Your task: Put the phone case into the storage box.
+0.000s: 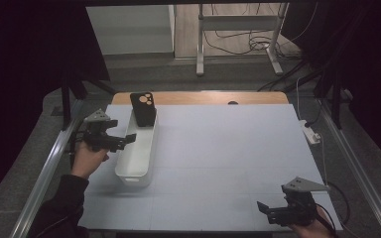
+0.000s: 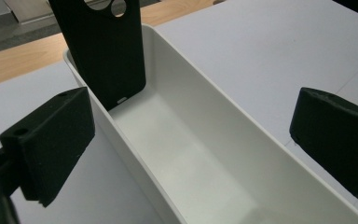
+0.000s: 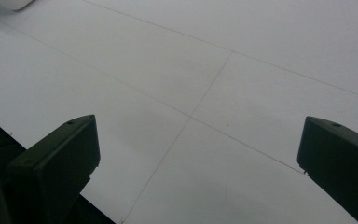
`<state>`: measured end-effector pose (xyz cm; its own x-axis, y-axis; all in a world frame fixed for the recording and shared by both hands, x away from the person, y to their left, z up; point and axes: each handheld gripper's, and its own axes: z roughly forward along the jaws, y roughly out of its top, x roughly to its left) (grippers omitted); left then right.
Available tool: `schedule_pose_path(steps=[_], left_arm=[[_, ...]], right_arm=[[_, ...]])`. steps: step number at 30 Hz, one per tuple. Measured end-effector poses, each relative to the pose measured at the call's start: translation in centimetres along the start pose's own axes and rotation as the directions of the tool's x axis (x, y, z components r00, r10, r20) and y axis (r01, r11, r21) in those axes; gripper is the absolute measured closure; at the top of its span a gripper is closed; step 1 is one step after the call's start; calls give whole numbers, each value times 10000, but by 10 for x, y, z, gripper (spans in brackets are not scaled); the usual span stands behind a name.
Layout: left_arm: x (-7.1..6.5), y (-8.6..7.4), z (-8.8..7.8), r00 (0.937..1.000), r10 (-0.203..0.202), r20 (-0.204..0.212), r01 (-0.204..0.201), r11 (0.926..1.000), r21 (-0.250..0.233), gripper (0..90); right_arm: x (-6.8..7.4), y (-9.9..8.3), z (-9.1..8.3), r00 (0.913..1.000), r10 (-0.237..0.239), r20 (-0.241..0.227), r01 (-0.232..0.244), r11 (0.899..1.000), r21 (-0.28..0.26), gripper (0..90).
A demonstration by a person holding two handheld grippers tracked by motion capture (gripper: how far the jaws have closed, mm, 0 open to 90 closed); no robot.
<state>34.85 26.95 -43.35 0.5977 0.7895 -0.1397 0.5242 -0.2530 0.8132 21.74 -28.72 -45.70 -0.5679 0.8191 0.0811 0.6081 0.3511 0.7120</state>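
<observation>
From the high view, the right gripper [image 1: 268,208] hovers with fingers released over the pale grey surface [image 1: 228,158], well apart from the left gripper [image 1: 124,140] at the long white plastic bin [image 1: 138,148].

In the left gripper view, its fingers [image 2: 51,140] are spread astride the bin's near wall; a black rectangular phone case [image 2: 103,51] leans upright at the bin's far end.

In the right gripper view, the spread fingers [image 3: 56,163] hold nothing.

We held left gripper [image 1: 124,139] out from left hand [image 1: 88,154], forearm in dark sleeve entering from bottom left, jaws spread wide apart, nothing between them. We kept right gripper [image 1: 264,208] low at near right, right hand [image 1: 311,229] barely visible, jaws likewise wide apart, gripping nothing.
</observation>
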Motion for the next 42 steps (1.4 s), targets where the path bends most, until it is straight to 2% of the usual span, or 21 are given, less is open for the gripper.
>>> schedule_pose_path(steps=[6, 15, 42], left_arm=[[-5, -4, -4, 9998, 6, 211, -5, 10000, -11, 0], [-21, -14, -18, 9999, 93, 43, -92, 9999, -54, 0], [-55, -45, -50, 9999, 146, -89, -149, 9989, -434, 0]], right_arm=[[0, 0, 0, 10000, -82, 8, 82, 10000, 46, 0], [0, 0, 0, 10000, -82, -24, 82, 10000, 26, 0], [0, 0, 0, 9999, -50, -152, 50, 10000, -20, 0]])
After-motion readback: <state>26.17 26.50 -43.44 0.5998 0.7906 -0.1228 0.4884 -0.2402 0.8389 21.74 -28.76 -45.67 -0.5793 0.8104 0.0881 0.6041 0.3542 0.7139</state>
